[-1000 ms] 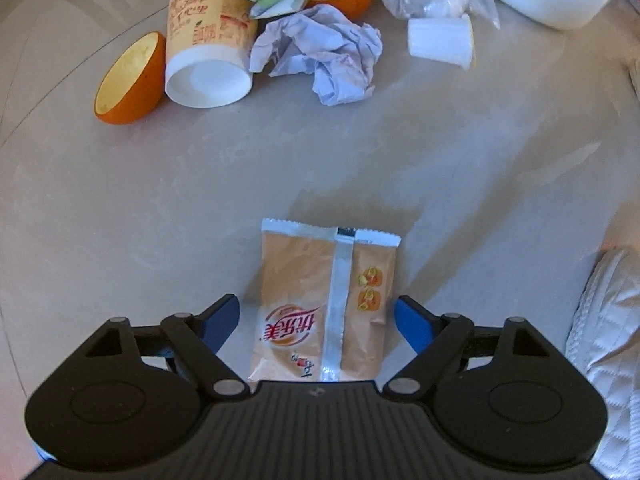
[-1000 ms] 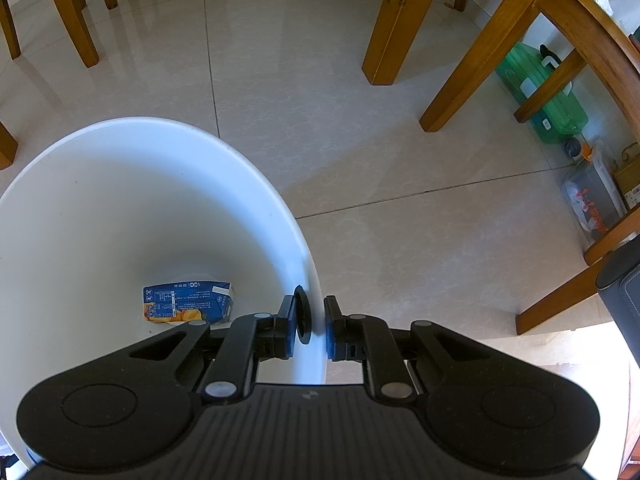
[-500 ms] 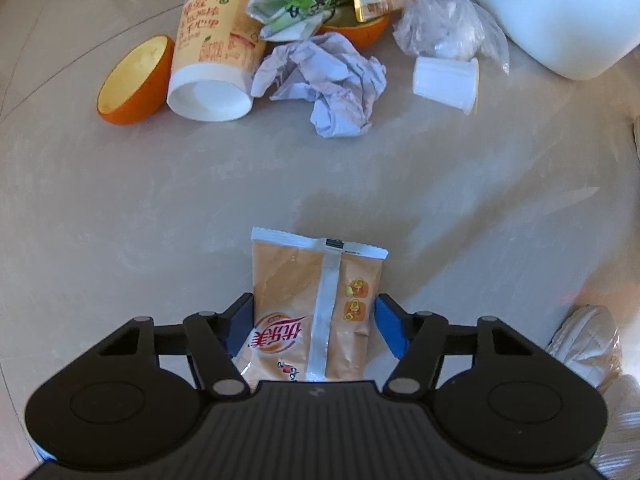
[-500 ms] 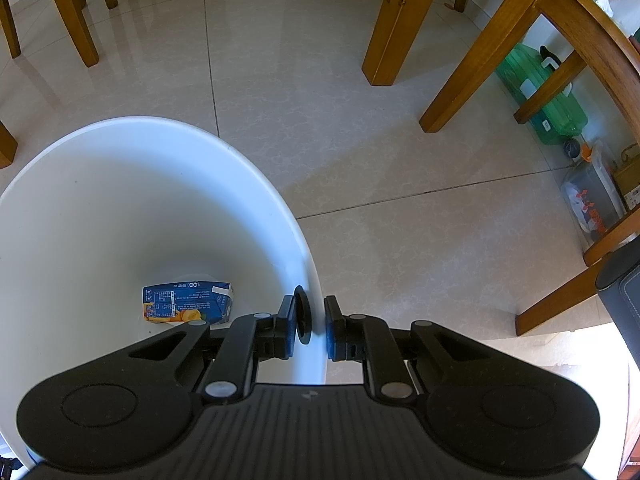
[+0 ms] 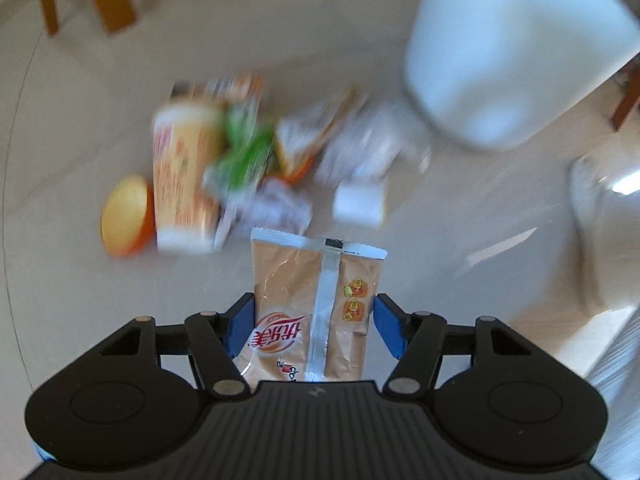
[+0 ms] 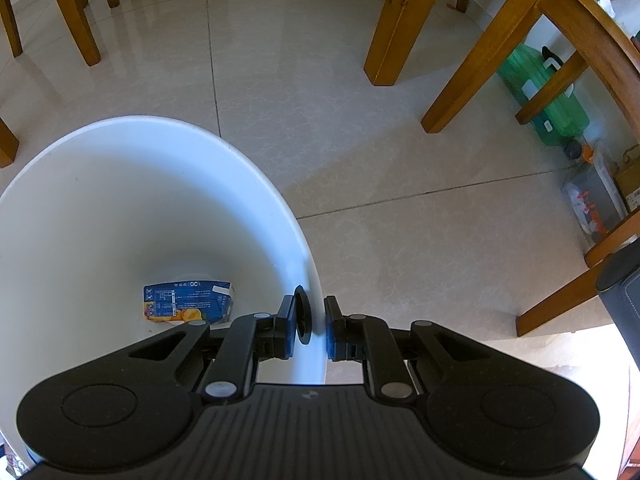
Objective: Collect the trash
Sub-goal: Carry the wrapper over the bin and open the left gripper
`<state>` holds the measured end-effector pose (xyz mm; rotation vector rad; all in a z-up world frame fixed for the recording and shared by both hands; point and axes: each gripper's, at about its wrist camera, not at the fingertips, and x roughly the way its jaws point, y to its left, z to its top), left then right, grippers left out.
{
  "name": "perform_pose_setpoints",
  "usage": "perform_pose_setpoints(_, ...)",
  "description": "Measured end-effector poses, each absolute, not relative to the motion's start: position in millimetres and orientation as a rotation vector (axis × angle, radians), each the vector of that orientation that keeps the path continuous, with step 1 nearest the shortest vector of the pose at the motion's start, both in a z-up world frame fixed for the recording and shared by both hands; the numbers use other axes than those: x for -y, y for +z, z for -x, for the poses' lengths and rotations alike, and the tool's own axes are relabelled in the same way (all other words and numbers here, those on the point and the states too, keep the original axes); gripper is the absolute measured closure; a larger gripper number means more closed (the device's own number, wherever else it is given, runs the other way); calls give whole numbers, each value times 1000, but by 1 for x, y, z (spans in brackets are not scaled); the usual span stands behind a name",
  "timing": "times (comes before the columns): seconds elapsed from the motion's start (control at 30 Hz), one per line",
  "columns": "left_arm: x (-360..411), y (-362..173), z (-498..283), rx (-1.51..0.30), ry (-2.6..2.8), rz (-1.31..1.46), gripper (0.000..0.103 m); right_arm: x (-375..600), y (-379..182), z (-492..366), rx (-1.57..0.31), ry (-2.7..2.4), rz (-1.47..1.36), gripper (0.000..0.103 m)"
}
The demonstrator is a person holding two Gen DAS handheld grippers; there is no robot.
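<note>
Nearest in the left wrist view, the left gripper [image 5: 314, 326] has just closed its jaws on an orange snack packet [image 5: 316, 304], the blue pads [image 5: 240, 326] pressing both side edges; the packet stands up from the jaws, sharp against a blurred floor. Beyond it lies a smeared pile of litter: half an orange peel [image 5: 126, 216] at the left, a tall paper cup [image 5: 184, 176] on its side next to it, green wrappers [image 5: 244, 152], crumpled paper [image 5: 276, 212] and a small white cup [image 5: 358, 204]. Farther right rises the outer wall of the white trash bin [image 5: 516, 52].

In the right wrist view, the right gripper [image 6: 314, 328] is clamped on the bin's rim [image 6: 308, 264], one finger inside and one outside. A blue juice carton [image 6: 186, 302] lies flat on the bin's bottom. Past the bin stretch the pale floor tiles [image 6: 320, 128], then wooden table legs [image 6: 400, 20], and a green container [image 6: 548, 96] beneath the table at the far right.
</note>
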<state>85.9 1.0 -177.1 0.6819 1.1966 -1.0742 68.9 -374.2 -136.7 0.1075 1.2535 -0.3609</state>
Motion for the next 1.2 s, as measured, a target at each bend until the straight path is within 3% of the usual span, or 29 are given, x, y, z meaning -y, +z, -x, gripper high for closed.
perform_pose_setpoints(0.6,187,-1,-72,-883,-1384,-570,40,373,-137,-67,-1254,-354,-119,87)
perform_pose_setpoints(0.8,229,16,-52,-851,-1454,-529,38,375,-137,-67,-1257,-350,-124,87)
perform_pose_setpoints(0.87,236,14,-47,-844,-1460,-523,24,374,-137,-68,-1259,-349,-119,87)
perform_pose_setpoints(0.93,237,11,-43,-835,-1450,-521,19,374,-137,-67,-1260,-346,-117,87)
perform_pose_setpoints(1.2,215,16,-56,-833,-1362,-522,18,374,-137,-67,-1263,-338,-108,87)
